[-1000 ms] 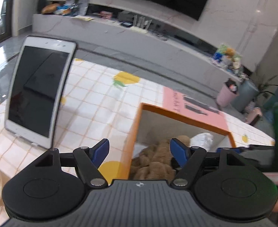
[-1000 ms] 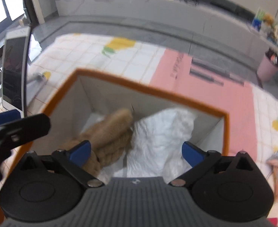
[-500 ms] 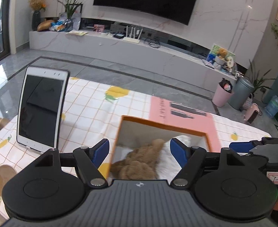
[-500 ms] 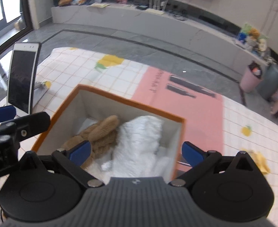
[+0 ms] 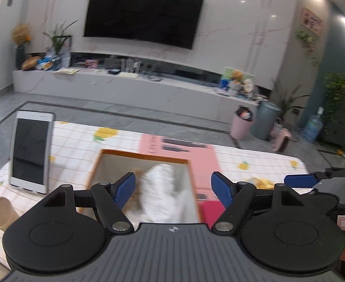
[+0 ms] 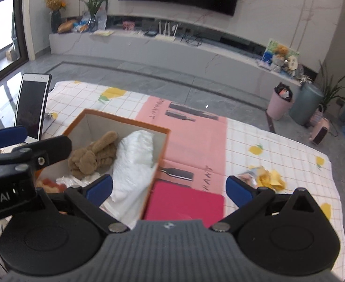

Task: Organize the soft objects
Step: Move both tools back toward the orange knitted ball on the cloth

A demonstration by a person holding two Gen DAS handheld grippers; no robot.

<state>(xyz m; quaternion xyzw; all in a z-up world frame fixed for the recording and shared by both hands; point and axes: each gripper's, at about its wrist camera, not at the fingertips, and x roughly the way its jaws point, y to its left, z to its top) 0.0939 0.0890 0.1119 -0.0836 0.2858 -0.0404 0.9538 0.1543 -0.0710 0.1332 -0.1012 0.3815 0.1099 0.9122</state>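
An orange box [image 6: 125, 118] with white walls stands on the checked tablecloth. Inside it lie a brown plush toy [image 6: 92, 155], a white soft bundle [image 6: 135, 159] and something red-orange low at the left. A crumpled yellow soft piece [image 6: 270, 176] lies on the cloth to the right of the box. My right gripper [image 6: 170, 190] hangs open and empty above the box's near right corner. My left gripper [image 5: 173, 186] is also open and empty, above the box [image 5: 144, 156], over the blurred white bundle [image 5: 163, 188]. One of its fingers [image 6: 43, 145] shows at the left.
A white tablet [image 6: 31, 108] stands upright left of the box. A magenta flat pad [image 6: 184, 204] lies against the box's right side on a pink mat [image 6: 196, 141]. A tan round cup [image 5: 1, 213] sits near the left edge. Bins and a TV bench stand beyond the table.
Both grippers have risen and drawn back from the box, which now looks smaller and lower in both views. Both stay open and empty; the box contents have not moved.
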